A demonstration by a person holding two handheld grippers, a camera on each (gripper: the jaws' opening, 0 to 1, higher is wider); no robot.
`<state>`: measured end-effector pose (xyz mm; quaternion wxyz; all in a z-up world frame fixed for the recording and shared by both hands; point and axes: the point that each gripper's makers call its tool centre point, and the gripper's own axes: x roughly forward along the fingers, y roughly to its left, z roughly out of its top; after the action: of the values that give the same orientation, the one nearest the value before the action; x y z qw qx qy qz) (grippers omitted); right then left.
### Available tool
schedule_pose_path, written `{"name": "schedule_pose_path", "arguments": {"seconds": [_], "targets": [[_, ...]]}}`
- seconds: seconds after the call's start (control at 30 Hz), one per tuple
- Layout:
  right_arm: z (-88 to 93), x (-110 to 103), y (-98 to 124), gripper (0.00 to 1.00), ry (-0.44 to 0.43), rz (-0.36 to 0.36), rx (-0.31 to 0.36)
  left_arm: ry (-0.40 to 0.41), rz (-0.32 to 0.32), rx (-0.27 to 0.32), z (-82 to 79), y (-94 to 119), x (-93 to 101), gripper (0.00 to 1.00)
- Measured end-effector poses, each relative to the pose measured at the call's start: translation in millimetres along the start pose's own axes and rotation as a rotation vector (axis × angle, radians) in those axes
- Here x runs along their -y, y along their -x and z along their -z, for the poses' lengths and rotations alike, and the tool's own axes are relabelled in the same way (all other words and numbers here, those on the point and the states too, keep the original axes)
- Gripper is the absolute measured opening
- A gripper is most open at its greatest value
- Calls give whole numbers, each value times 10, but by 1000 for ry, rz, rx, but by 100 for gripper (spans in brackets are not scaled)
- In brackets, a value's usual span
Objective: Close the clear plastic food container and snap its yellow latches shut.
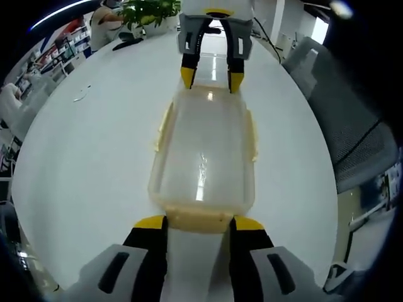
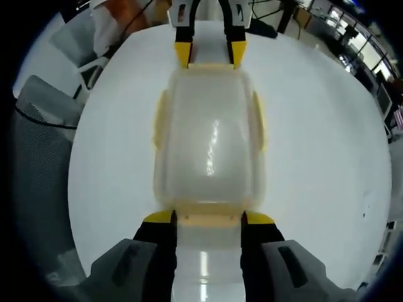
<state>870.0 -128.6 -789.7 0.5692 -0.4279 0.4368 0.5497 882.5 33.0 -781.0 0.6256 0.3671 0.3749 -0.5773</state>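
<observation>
Centrally on the white table (image 1: 94, 157) lies the clear plastic food container (image 1: 204, 160), lid on, its long axis running from 6 to 12 o'clock in both views. In the left gripper view, pale yellow latches sit along its sides at 9 o'clock (image 1: 165, 126) and 3 o'clock (image 1: 253, 135), and another yellow latch (image 1: 198, 220) lies across the near short end at 6 o'clock. Whether any latch is fully snapped down cannot be told.

The left gripper (image 1: 198, 222) has its yellow-tipped jaws spread apart, one at each side of that near end latch, touching or just beside it and gripping nothing. At 12 o'clock in the same view the right gripper (image 1: 211, 78) meets the far short end, jaws likewise spread.

In the right gripper view the container (image 2: 208, 138) shows from the opposite end, with side latches at 9 o'clock (image 2: 160, 119) and 3 o'clock (image 2: 258, 119). The right gripper (image 2: 208, 218) straddles the near end latch (image 2: 208, 218), parted and clasping nothing, while the left gripper (image 2: 209, 53) sits at the far end at 12 o'clock.

Beyond the table, a grey mesh chair (image 1: 352, 132) stands at 3 o'clock in the left gripper view, and a green plant (image 1: 151, 11) at 11 o'clock.
</observation>
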Motion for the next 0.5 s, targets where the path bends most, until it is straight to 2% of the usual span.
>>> {"name": "schedule_pose_path", "arguments": {"seconds": [0.5], "targets": [[-14, -46, 83, 34, 2, -5, 11, -27, -3, -23, 9, 54, -17, 32]]}}
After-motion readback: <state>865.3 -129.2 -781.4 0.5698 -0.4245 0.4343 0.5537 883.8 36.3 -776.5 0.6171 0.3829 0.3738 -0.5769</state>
